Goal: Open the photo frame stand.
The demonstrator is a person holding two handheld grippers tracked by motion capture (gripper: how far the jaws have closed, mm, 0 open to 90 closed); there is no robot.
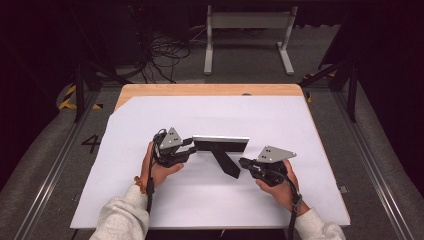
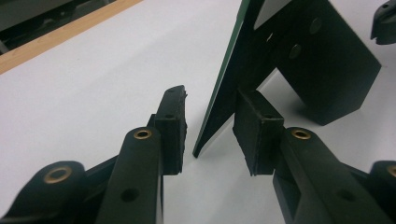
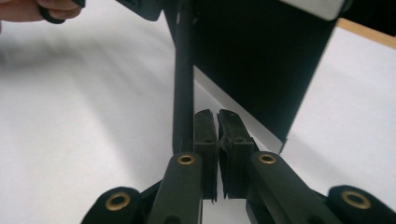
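High view: desk (image 1: 150,90) under white sheet (image 1: 280,120); picture frame (image 1: 220,144) standing mid-sheet, stand (image 1: 226,161) facing near side. Left tongs (image 1: 191,149) spread astride frame's left edge, not gripping. Right tongs (image 1: 243,162) pressed together beside stand's foot.

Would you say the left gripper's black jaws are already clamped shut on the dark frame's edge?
No, the left gripper stands open, its jaws either side of the dark frame's edge with gaps.

Each black hand-held gripper (image 1: 192,145) (image 1: 241,162) bears a grey three-cornered plate, brass-ringed jaw arms, black cable; sleeves light grey
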